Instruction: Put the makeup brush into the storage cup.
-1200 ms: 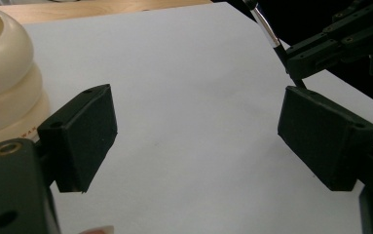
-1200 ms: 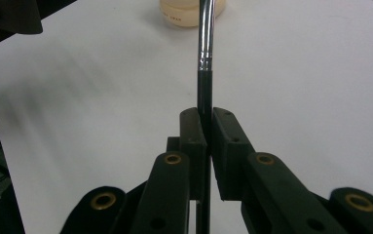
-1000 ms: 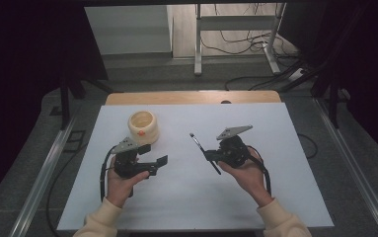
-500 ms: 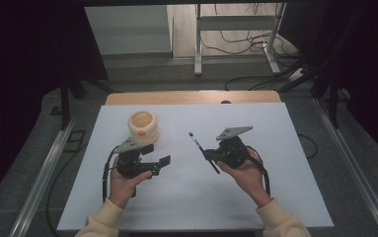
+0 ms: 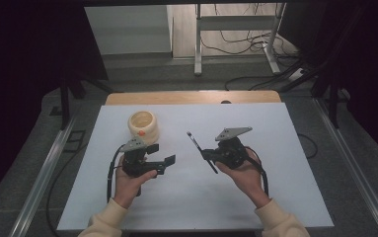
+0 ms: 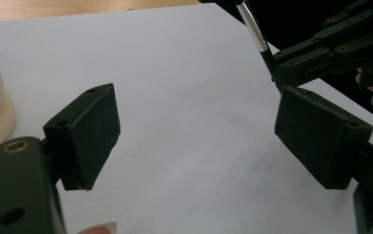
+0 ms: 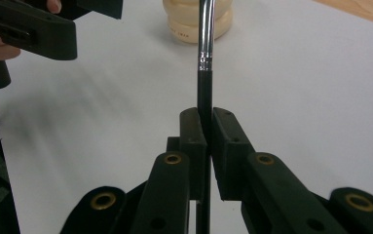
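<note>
Item, right gripper [image 5: 207, 154]: you are holding it in your right hand [image 5: 241, 170] over the middle-right of the white table [image 5: 275, 187], and its jaws are pressing together on the black handle of a thin brush [image 5: 201, 152]. In the right gripper view the right gripper [image 7: 204, 127] is pinching the brush [image 7: 205, 63] just below the silver ferrule, with the shaft running straight up from between the pads [image 7: 192, 131] and the tip passing out of the top of the frame. In the high view the brush is lying at a slant, its far end pointing up and to the left toward the cream pot [image 5: 142, 124] and its near end sticking out below the jaws. Item, left gripper [image 5: 161, 154]: you are holding it in your left hand [image 5: 130, 177] at the middle-left of the table, and its jaws are standing wide apart around nothing. In the left gripper view the left gripper [image 6: 196, 131] is showing bare white table between its two pads [image 6: 89, 134], with the brush [image 6: 252, 24] and the other gripper's clamped jaws showing at the upper right. Item, cream pot: it is sitting on the table just beyond the left gripper, apart from it, and the pot [image 7: 197, 19] is appearing behind the brush shaft in the right gripper view.
</note>
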{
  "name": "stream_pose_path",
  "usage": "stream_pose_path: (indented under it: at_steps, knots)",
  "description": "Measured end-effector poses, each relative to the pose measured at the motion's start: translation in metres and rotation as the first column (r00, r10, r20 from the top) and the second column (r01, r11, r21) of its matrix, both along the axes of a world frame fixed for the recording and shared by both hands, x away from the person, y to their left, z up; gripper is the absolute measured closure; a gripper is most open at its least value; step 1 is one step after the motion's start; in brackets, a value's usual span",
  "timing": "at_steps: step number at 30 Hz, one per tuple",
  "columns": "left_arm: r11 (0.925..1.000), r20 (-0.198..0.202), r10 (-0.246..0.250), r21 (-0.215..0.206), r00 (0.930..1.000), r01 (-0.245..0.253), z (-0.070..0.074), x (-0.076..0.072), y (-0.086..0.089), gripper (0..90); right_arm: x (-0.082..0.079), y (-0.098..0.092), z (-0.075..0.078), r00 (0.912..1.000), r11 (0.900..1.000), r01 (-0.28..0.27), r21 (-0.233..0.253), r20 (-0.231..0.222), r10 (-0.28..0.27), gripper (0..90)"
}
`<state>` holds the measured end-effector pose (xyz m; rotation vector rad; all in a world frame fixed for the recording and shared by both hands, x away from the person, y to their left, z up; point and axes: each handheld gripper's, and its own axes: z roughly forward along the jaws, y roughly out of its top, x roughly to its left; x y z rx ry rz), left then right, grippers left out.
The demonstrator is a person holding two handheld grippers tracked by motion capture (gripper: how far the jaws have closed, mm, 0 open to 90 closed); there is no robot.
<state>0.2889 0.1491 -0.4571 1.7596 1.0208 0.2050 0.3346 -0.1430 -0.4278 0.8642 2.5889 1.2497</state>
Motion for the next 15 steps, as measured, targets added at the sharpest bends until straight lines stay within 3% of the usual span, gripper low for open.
stream_pose_path:
  at_steps: [6, 15]
  knots:
    - [0.9995, -0.002, -0.006, -0.03, 1.0, 0.006, 0.003, 0.004, -0.004, 18.3, -0.001, 0.001, 0.0, 1.0, 1.0, -0.002, 0.009, 0.009, 0.002, 83.7]
    - [0.9991, -0.001, -0.016, -0.04, 0.9999, 0.015, 0.007, 0.011, -0.01, 18.6, -0.002, 0.003, -0.001, 0.9999, 1.0, -0.009, 0.006, 0.014, 0.009, 83.7]
